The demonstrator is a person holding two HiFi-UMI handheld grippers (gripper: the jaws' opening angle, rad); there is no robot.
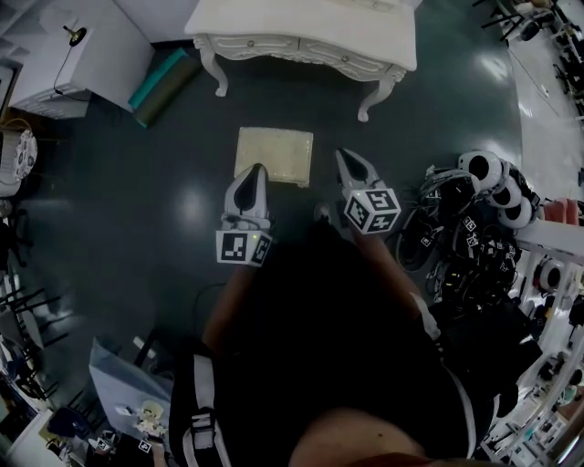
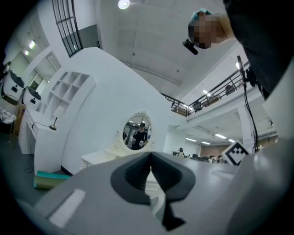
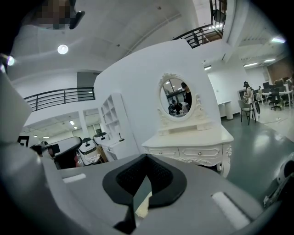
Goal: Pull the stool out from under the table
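The stool (image 1: 274,155), a low seat with a square cream cushion, stands on the dark floor in front of the white dressing table (image 1: 301,23), apart from its legs. My left gripper (image 1: 258,169) hangs just short of the stool's near left edge. At the stool's near right corner is my right gripper (image 1: 345,155). Both are shut with nothing between the jaws. In the left gripper view the left gripper (image 2: 150,156) points at the table (image 2: 98,158) and its oval mirror. Past the right gripper (image 3: 147,158) a sliver of the cream cushion (image 3: 143,206) shows below the table (image 3: 193,142).
A rolled green mat (image 1: 164,87) lies on the floor left of the table beside a white cabinet (image 1: 82,55). A heap of headsets and marker cubes (image 1: 484,228) crowds the right side. A pale blue bag (image 1: 128,383) sits at lower left.
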